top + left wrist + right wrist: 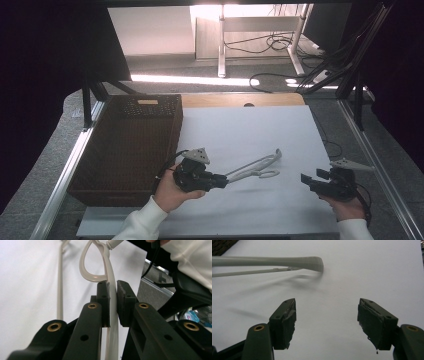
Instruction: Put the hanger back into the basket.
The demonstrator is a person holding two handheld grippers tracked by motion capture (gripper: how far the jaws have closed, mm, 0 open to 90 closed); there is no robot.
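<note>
Cream plastic tongs hang a little above the white sheet, casting a shadow on it, their two long arms pointing right and away. My left gripper is shut on one end of them. In the left gripper view the jaws pinch a thin cream strip of the tongs, with a loop just beyond the pads and the second arm off to the left. My right gripper is held low at the right, open, with nothing between its pads. Beyond it, the far end of the tongs hovers over the sheet.
A dark brown wicker basket stands at the left, close beside my left hand. The white sheet covers the table between metal side rails. Cables and a desk frame lie on the floor behind the table.
</note>
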